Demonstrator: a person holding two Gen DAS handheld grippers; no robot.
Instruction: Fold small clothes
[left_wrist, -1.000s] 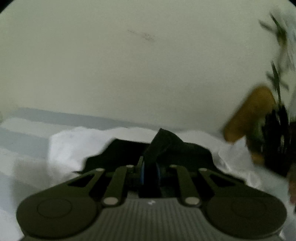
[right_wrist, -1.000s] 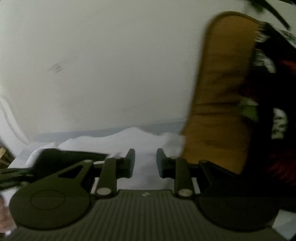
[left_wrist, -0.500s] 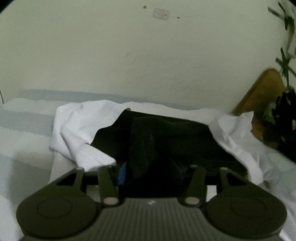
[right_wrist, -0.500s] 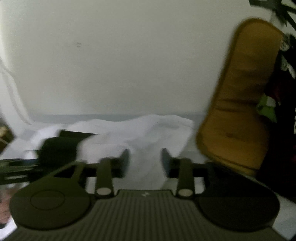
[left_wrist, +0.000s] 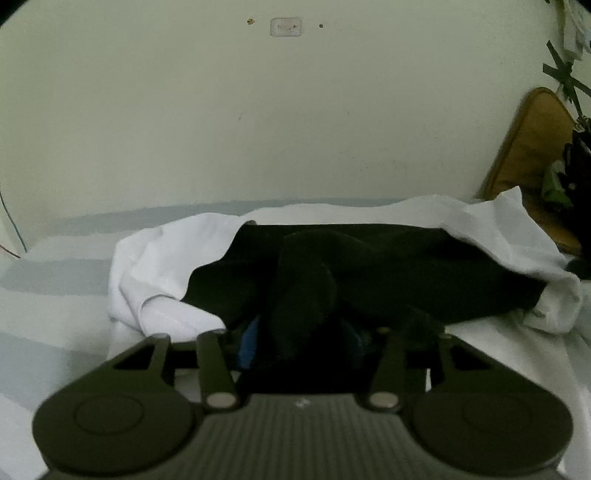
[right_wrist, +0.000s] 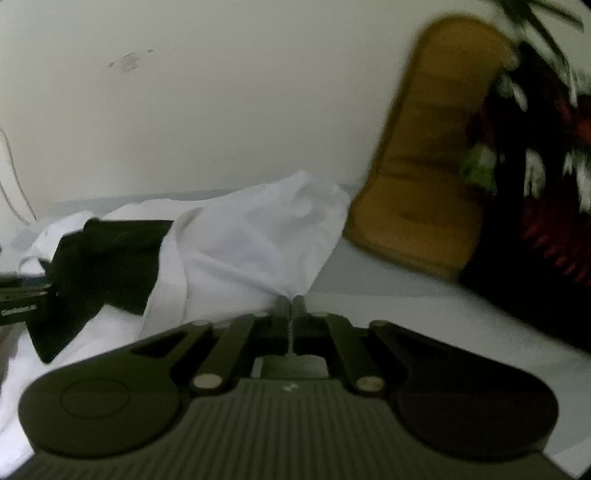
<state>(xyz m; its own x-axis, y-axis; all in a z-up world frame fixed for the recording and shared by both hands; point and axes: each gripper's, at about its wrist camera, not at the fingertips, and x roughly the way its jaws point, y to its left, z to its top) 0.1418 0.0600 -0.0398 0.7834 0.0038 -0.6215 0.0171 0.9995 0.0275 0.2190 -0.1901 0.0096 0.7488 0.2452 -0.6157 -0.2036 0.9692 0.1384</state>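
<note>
A black garment (left_wrist: 388, 266) lies crumpled on a larger white garment (left_wrist: 155, 266) spread over the bed. My left gripper (left_wrist: 303, 332) sits low at the black cloth's near edge, jaws apart, with a loose hump of black cloth lying between them and a blue pad (left_wrist: 246, 341) showing at the left. In the right wrist view the white garment (right_wrist: 251, 240) rises in a heap, with the black garment (right_wrist: 107, 258) to its left. My right gripper (right_wrist: 291, 301) is closing, its tips nearly together on the white garment's near edge.
The bed sheet (left_wrist: 55, 266) has pale grey and white stripes and ends at a cream wall. A mustard cushion (right_wrist: 417, 166) leans at the right, with dark patterned fabric (right_wrist: 535, 206) beside it. A thin cable (left_wrist: 11, 229) hangs at the far left.
The left gripper let go of the raised black fold, opened and sank; the cloth has dropped flat. The right gripper moved up to the white garment and its jaws came together on the edge.
</note>
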